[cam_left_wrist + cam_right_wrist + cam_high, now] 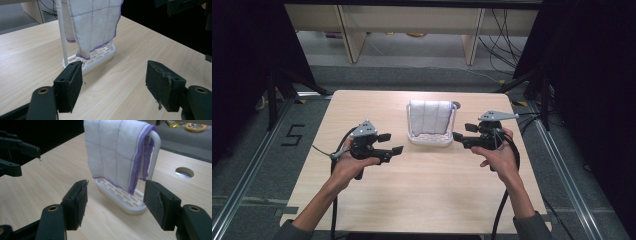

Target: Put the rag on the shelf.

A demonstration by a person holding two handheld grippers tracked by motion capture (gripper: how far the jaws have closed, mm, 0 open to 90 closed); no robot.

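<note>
Beside cloth (429,117), left tool (391,143), right tool (464,132), both agape

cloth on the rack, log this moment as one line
cloth: draped over white rack | left tool: open, left of rack | right tool: open, right of rack

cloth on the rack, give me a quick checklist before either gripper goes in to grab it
1. Left gripper open: ok, its jaws stand wide apart and hold nothing.
2. Right gripper open: ok, jaws apart and holding nothing.
3. White cloth reachable: ok, it hangs draped over the bar of the white rack, lower edge free above the slotted base.
4. Approach path: ok, bare table lies between each gripper and the rack.
5. Grippers apart from each other: ok, one on each side of the rack in the high view.
6. Rack fixed to the table: cannot tell, so it may tip when the cloth is pulled.
</note>
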